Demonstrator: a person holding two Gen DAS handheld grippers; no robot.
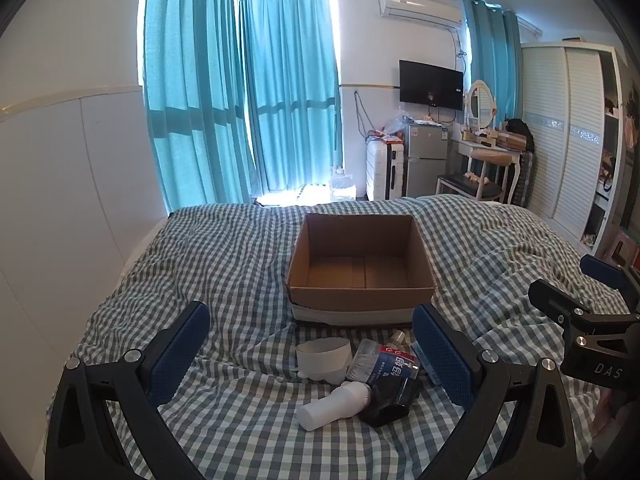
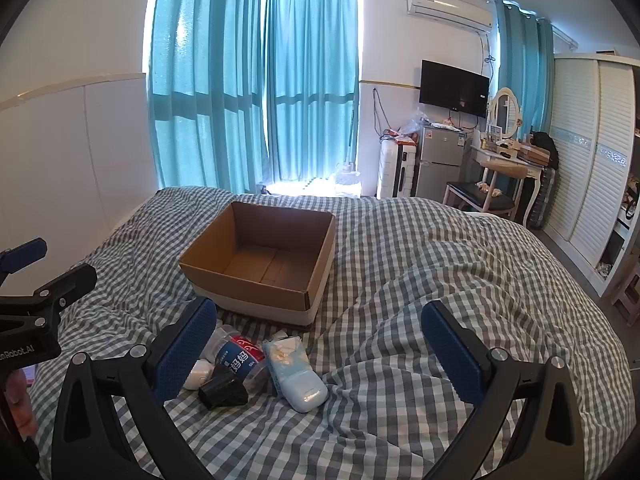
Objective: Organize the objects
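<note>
Both grippers, left gripper (image 1: 310, 350) & right gripper (image 2: 318, 344), are held wide, empty, above the bed (image 1: 224, 256). Clutter pile (image 1: 356, 376) is bunched just before the empty cardboard box (image 1: 360, 264), prob. for short transfers.

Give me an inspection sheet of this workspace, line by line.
Surface: bed with a rumpled grey-and-white checked cover.
Job's things: open cardboard box, nothing seen inside it; in front of it a heap: white paper roll, crushed plastic bottle, white tube, black object, pale blue case.
Clutter: nothing seen on the bed beyond the heap.
Grippers: left gripper open, over the heap; right gripper open, holding nothing.
Cables: loose cords on the far wall.
Surroundings: teal curtains, wall TV, small fridge, white suitcase, dressing table, wardrobe.
</note>
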